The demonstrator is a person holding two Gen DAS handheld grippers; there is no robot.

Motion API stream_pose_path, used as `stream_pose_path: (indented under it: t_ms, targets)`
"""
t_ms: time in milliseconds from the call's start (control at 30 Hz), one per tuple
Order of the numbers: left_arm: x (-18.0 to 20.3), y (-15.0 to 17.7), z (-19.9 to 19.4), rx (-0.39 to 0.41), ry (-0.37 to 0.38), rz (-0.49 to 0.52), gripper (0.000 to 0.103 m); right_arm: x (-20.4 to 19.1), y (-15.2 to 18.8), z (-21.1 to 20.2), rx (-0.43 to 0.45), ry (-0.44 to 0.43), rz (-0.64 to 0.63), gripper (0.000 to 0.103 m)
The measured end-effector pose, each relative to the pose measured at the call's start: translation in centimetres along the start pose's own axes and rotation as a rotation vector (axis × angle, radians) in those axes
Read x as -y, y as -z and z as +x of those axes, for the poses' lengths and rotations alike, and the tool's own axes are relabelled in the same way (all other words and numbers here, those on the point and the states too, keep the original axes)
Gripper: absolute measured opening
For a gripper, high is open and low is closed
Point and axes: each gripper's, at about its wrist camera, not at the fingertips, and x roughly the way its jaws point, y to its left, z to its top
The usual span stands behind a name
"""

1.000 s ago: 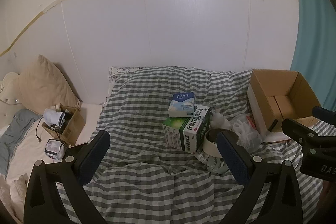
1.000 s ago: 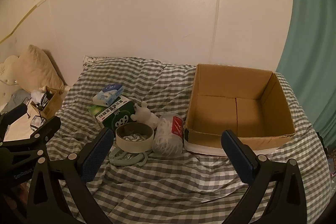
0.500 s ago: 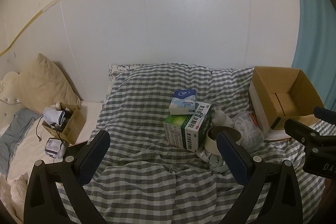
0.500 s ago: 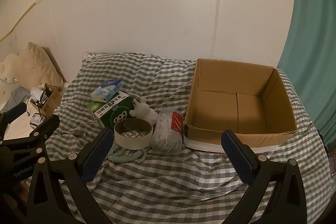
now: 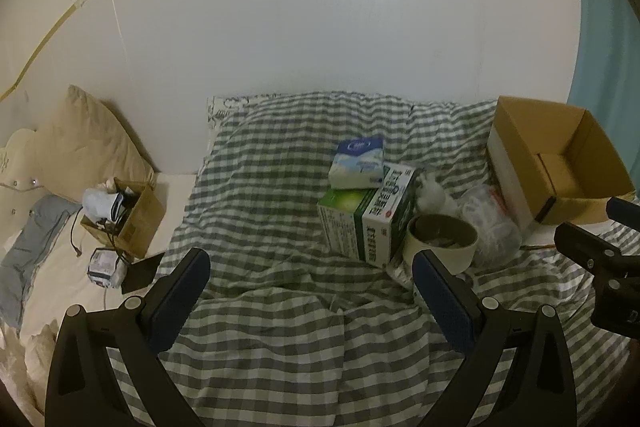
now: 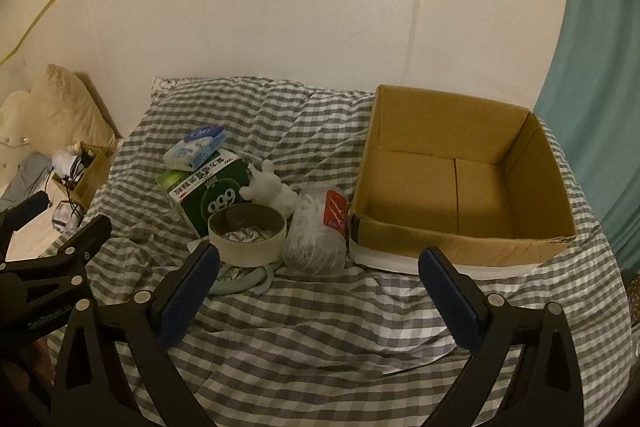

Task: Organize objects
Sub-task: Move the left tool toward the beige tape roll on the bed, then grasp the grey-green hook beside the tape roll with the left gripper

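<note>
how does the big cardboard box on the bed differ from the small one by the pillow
The big box looks empty, its bare floor in plain view; the small box is stuffed with a white cloth and cables. The big box sits level on the checked blanket; the small box tilts, off the blanket on the cream sheet. The big box is far wider. Both are brown, open-topped cardboard.

tissue pack (image 6: 195, 148) on medicine box (image 6: 208, 189); tape roll (image 6: 247, 234) in front; bag (image 6: 317, 229) btwn roll & carton (image 6: 460, 239), all on bed (image 6: 320, 327).
</note>
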Motion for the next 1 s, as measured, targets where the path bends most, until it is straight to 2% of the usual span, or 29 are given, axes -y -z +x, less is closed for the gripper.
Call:
stream_pose_path:
  t_ms: [300, 600, 800, 1000]
  targets:
    - [0.3, 0.9, 1.6, -0.045, 0.003, 0.004, 0.103, -1.1, 0.7, 1.5, -0.039, -0.022, -0.033, 0.092]
    - [1.4, 1.7, 3.0, -0.093, 0.043, 0.018, 0.103, -1.3, 1.2, 2.8, -0.059, -0.016, -0.050, 0.088]
    - [3.3, 2.5, 4.9, -0.144, 0.115, 0.035, 0.103, -0.1, 1.2, 3.2, -0.073, 0.007, -0.024, 0.087]
    - [6.4, 3.6, 7.8, -0.208, 0.176, 0.120, 0.103, 1.3, 1.3, 3.8, -0.089, 0.015, 0.013, 0.087]
